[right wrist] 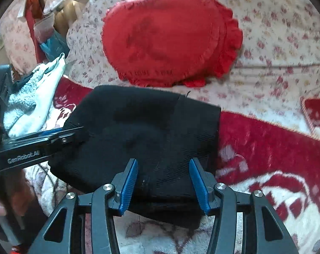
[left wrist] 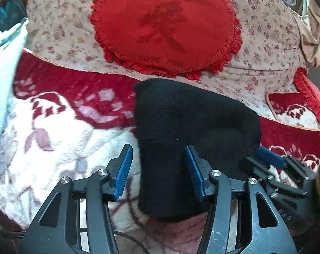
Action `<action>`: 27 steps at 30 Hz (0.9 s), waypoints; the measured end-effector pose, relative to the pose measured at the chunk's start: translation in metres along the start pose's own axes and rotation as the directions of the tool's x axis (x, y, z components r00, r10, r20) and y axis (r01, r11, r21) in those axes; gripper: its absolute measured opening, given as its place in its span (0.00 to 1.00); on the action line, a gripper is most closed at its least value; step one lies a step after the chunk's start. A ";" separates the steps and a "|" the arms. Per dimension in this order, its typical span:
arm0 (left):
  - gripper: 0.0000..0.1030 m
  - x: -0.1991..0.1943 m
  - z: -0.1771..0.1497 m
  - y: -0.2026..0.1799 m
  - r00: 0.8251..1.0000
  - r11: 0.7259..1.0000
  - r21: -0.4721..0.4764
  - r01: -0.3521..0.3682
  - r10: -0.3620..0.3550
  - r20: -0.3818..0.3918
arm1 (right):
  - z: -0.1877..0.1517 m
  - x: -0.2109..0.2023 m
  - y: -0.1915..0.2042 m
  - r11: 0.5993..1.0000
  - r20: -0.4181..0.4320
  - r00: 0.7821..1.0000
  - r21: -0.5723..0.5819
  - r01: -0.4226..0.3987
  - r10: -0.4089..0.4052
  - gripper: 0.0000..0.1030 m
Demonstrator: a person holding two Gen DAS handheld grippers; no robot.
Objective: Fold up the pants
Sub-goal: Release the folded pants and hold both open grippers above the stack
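A: Here we are over the bed, and the black pants [left wrist: 193, 127] lie folded into a thick bundle on the red and white blanket [left wrist: 54, 131], just in front of the flowered quilt [left wrist: 60, 42].

B: And the left gripper [left wrist: 158, 169]? Spread wide, I'd say. Its blue pads [left wrist: 124, 169] stand well apart, one off the left edge of the bundle over the blanket, the other over the black cloth. Nothing pinched between them.

A: Same story on the right gripper [right wrist: 163, 182]. Jaws apart, with the near end of the pants [right wrist: 147, 131] lying between them, but whether the pads actually touch the fabric I cannot tell.

B: From the right camera you catch the left gripper [right wrist: 45, 139] coming in side-on at the left edge of the bundle, its fingers flat against the cloth there.

A: And the left camera returns the favour: the right gripper [left wrist: 269, 158] sits at the bundle's right corner, low against the blanket.

B: Behind it all, the red heart cushion [left wrist: 164, 27] with its frilled border rests on the quilt, well beyond the pants.

A: A pale towel [right wrist: 33, 101] is heaped off to the left of the bundle, and the corner of a second red cushion [left wrist: 308, 97] peeks in at the far right
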State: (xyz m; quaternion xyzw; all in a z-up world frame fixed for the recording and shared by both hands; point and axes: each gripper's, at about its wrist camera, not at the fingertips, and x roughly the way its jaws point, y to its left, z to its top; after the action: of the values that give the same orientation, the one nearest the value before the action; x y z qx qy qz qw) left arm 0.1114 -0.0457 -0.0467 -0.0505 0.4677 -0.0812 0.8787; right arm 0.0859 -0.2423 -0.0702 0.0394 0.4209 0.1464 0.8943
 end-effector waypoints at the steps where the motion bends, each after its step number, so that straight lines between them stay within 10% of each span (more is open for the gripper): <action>1: 0.50 -0.003 -0.002 0.001 1.000 1.000 -0.004 -0.005 0.005 0.006 | 0.002 -0.003 0.000 1.000 0.001 1.000 0.006 0.000 0.000 0.48; 13: 0.50 -0.044 -0.021 -0.006 0.984 0.983 0.062 -0.170 0.166 0.064 | 0.019 -0.056 0.025 1.000 0.103 0.995 0.012 0.015 -0.016 0.48; 27: 0.50 -0.090 -0.026 -0.007 0.963 0.978 0.044 -0.205 0.194 0.187 | 0.016 -0.084 0.033 1.000 0.133 0.991 0.019 0.006 -0.008 0.48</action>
State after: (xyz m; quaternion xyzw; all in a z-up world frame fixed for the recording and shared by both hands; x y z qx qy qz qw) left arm 0.0396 -0.0364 0.0129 0.0173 0.3856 -0.0018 0.9225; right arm 0.0404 -0.2349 0.0084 0.0558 0.3620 0.1363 0.9205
